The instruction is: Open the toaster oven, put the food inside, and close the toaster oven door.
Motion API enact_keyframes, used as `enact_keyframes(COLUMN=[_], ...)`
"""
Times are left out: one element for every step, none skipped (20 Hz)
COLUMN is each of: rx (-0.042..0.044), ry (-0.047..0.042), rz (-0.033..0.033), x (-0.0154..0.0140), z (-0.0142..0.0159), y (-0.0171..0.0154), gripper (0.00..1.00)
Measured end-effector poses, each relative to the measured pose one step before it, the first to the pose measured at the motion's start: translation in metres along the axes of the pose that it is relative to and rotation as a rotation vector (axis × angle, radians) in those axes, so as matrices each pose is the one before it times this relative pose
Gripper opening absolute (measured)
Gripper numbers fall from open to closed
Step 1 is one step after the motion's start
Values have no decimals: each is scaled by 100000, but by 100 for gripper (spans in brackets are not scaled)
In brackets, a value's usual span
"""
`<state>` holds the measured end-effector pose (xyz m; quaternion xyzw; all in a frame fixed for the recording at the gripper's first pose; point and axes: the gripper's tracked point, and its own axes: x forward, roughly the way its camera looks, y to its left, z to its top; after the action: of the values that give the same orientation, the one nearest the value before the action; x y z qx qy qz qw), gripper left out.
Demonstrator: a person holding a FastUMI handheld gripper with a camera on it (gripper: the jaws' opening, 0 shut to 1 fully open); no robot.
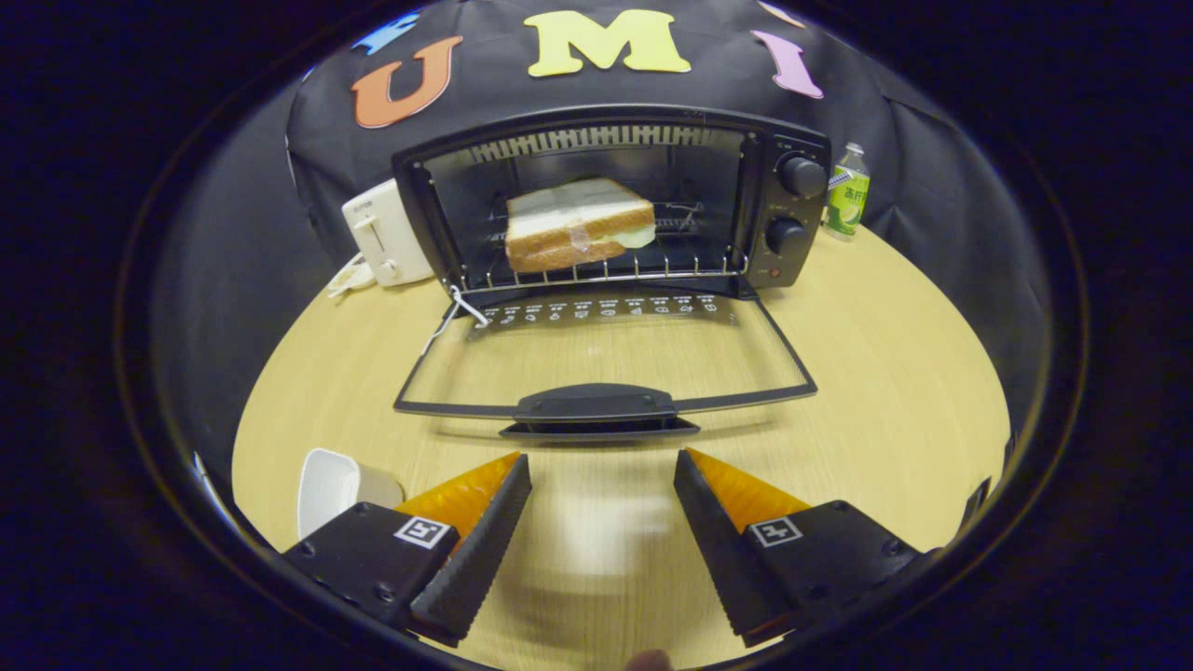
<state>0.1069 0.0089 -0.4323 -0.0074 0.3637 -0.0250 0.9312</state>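
Wooden table (885,373) w/ the toaster oven (610,200) sitting at the far side, straight ahead of the gripper (602,466). Oven door (606,359) is dropped all the way open, lying flat-ish toward the fingers, glass panel facing up. Door handle (596,407) is the closest bit of it, just ahead of the fingertips and pretty much centred btwn them, not touching.

Sandwich (576,224) is inside already, on the wire rack (606,270), a bit left of the middle of the cavity. So food is well beyond the fingers, w/ the whole open door in between.

Gripper is spread wide, nothing btwn the fingers, just bare tabletop under them.

Other stuff: white pop-up toaster (384,233) just left of the oven, green bottle (847,194) behind its right corner next to the knobs (800,174). White cup-ish container (331,485) on the table right beside the left finger, can't tell if it's touching.
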Motion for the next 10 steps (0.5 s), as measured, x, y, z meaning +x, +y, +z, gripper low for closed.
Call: enact_keyframes(rx=[201, 283, 709, -135, -744, -923, -960, -248, -27, -165], ry=[770, 744, 244, 809, -520, -632, -643, -665, -940, -1155], rz=[-711, -990, -906, -279, -334, -176, 151, 401, 675, 690], x=[400, 398, 375, -19, 42, -215, -262, -362, -479, -659], z=[-111, -28, 62, -130, 99, 234, 138, 302, 307, 483], y=[-111, -204, -212, 40, -44, 27, -21, 4, 28, 33], gripper=[100, 100, 100, 100, 100, 100, 100, 100, 100, 100])
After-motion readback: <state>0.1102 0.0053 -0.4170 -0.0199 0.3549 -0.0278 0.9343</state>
